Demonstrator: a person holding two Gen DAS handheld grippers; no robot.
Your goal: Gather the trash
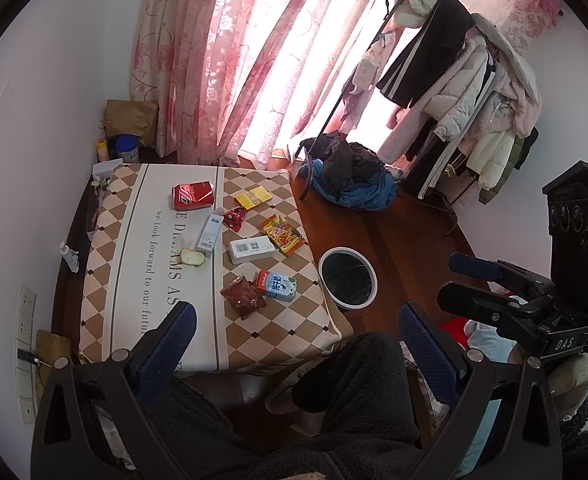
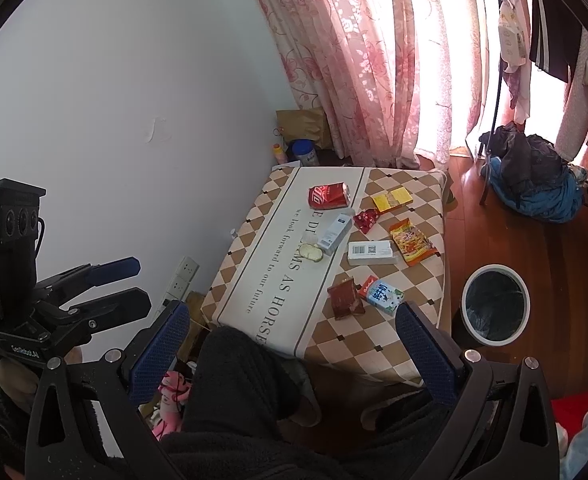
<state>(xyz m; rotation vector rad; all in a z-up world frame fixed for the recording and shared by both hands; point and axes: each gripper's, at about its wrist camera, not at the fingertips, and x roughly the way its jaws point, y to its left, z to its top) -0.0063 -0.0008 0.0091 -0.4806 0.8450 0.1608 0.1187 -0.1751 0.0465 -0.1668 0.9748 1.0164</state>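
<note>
While both hand-held grippers (image 1: 296, 322) (image 2: 292, 324) gape: checkered tbl (image 1: 106, 264) w/ scattered trash, bin (image 1: 368, 294) beside.

The checkered cloth (image 2: 390, 332) covering the bench carries a white band printed in dark capitals, of which "MS AS HORSE" can be read, and beside that line runs smaller lettering, "we look forward to our future". In the left wrist view the right hand-held gripper (image 1: 474, 280) bears a small white label reading "DAS" on its body, while the label on the left hand-held gripper (image 2: 134, 284) in the right wrist view is too blurred to read.
</note>
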